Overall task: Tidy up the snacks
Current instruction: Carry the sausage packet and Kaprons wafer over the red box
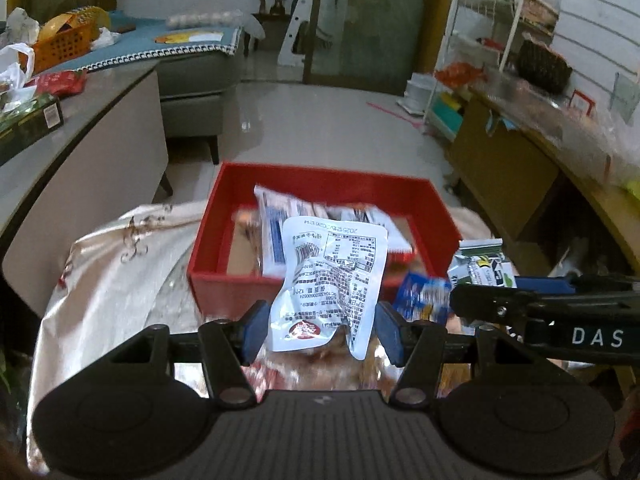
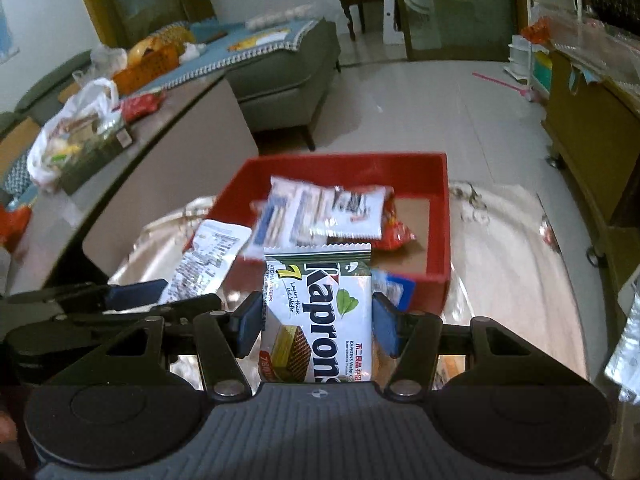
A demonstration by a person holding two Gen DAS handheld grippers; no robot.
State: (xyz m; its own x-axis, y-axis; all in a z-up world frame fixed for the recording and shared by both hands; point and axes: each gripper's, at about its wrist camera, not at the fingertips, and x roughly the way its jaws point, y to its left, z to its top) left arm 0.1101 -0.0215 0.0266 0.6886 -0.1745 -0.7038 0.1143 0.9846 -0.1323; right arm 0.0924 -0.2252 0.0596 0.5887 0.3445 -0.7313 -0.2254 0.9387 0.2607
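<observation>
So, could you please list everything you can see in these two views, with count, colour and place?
Kaprons wafer pack: one, green and white, held before the box's near wall.
Silver snack pouch: one, white-silver with printed back, held in front of the box.
Red box: one, red, on the cream tablecloth.
Packets in box: several, white, blue and red, piled inside.
Blue packet: one, by the box's near right corner.
Orange basket: one, far left.
Grey sofa: one, with blue cover, behind.
Left gripper: shut on the pouch.
Right gripper: shut on the wafer pack.
</observation>
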